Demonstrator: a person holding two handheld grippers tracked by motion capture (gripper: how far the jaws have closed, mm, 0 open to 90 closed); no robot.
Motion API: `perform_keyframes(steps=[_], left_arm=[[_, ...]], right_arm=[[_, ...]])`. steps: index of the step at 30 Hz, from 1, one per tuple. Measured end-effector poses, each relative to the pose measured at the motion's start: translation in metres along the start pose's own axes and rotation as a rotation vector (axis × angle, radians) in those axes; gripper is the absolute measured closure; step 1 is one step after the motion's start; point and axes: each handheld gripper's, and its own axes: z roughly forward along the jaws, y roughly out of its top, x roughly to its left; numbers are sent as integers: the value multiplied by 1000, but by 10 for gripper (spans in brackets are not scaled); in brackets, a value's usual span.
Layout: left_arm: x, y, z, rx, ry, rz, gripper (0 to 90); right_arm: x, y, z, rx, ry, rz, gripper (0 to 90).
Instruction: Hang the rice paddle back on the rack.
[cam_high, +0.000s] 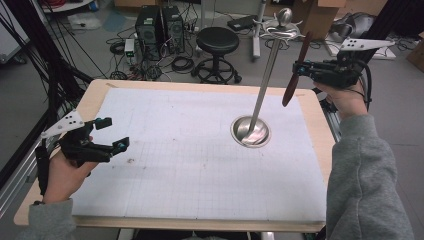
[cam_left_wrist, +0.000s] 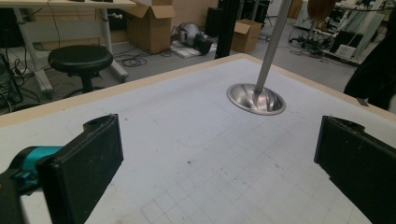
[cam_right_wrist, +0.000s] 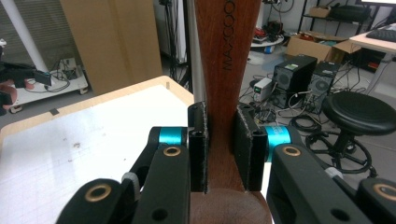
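A metal stand rises from a round dished base on the right half of the white grid mat, its thin pole ending in a knob with hooks. My right gripper is held high above the table's far right corner, shut on a dark brown wooden utensil that hangs slanted just right of the pole. In the right gripper view both pads clamp the utensil's handle, with the pole close behind. My left gripper rests open near the left edge, nothing between its fingers.
The wooden table edge runs close to the stand on the right. Behind the table are a black stool, computer towers, loose cables and cardboard boxes. The mat between my left gripper and the stand base is bare.
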Motion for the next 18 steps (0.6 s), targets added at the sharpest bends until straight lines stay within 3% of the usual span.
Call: perform_keyframes(steps=[18], left_arm=[[0,0,-2,-6,2,-3,17]], right_arm=[[1,1,7,-10,15,-9,770]])
